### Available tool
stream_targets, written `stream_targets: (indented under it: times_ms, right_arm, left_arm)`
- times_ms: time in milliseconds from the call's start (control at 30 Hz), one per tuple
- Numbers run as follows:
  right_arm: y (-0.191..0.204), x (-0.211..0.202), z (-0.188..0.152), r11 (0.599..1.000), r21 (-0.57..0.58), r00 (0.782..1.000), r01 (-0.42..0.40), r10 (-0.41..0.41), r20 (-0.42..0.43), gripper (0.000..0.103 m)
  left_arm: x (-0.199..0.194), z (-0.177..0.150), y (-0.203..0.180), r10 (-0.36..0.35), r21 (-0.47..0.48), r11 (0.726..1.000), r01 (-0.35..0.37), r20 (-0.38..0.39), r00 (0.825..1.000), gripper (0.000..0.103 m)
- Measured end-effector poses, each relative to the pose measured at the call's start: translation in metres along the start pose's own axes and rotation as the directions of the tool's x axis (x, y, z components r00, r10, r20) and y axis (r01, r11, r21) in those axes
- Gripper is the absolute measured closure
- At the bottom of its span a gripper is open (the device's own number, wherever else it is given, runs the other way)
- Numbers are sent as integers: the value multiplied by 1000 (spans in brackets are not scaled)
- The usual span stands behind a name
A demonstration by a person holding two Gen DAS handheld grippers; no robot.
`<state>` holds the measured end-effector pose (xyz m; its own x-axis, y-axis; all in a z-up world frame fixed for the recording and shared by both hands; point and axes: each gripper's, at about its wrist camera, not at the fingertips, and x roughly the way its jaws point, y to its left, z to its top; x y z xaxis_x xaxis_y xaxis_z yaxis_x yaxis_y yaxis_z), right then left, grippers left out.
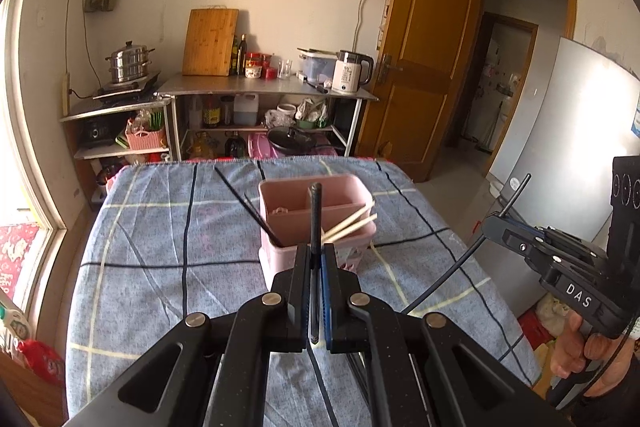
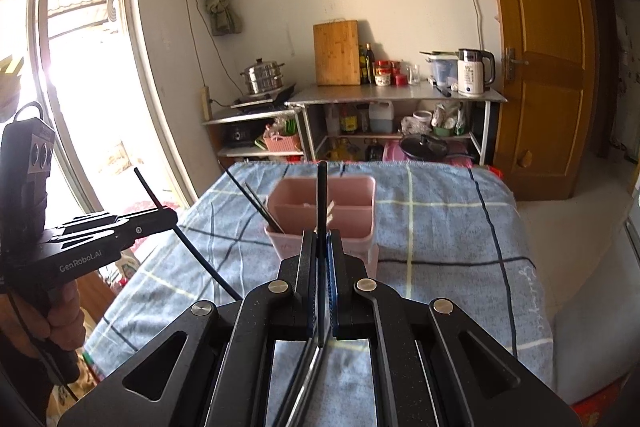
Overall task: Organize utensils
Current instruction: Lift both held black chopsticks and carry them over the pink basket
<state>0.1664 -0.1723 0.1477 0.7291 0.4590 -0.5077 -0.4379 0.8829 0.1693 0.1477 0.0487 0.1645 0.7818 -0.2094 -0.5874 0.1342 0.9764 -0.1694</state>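
Left wrist view: left gripper [image 1: 316,251] clenched on a black chopstick [image 1: 315,211], thin, stiff, light, likely slippery; best pinched mid-shaft. Pink utensil holder [image 1: 344,187] at 12 o'clock on the plaid tablecloth [image 1: 140,227], pale chopsticks [image 1: 352,223] leaning inside. Right wrist view: right gripper [image 2: 321,239] likewise clamped on another black chopstick [image 2: 321,195]; showed the window [image 2: 80,67] unseen opposite.

Chopsticks [image 1: 352,225] in holder [image 1: 316,205] on table [image 1: 160,247], shelves [image 1: 264,91] behind.
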Motion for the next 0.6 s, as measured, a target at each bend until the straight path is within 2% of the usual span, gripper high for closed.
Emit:
stream_targets:
  times_ms: [367, 600]
  right_arm:
    - [10, 22, 56, 999, 12, 996, -34, 33, 86, 98]
    - [9, 39, 78, 999, 25, 991, -43, 39, 124, 98]
  left_arm:
    - [-1, 65, 13, 14, -2, 1000, -14, 94, 996, 99]
    - [14, 92, 23, 36, -18, 999, -35, 111, 993, 99]
